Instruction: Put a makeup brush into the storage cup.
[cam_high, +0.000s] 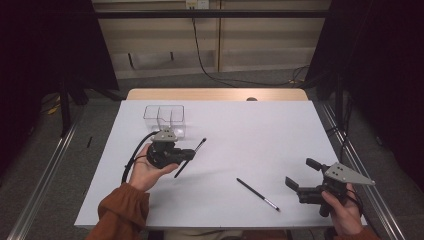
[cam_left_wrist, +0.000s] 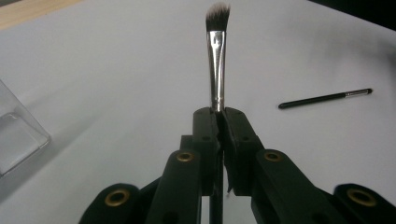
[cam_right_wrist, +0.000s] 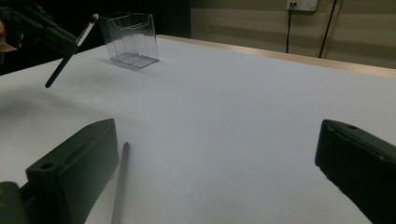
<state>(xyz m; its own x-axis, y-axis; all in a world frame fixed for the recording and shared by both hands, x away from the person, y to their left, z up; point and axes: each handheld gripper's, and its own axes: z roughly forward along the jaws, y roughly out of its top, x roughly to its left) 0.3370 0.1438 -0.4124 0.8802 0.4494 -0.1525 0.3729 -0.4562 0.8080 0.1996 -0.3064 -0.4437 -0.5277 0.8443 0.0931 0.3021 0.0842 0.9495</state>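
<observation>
brush (cam_left_wrist: 217, 56): silver ferrule, dark tip | table (cam_high: 250, 135): white | holder (cam_high: 164, 119): clear

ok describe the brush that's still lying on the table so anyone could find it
On the white table, look at the near edge, between the two hands. The loose brush lies flat there, dark with a pale tip, left of the open right tongs; the other brush is clamped in the left tongs.
</observation>
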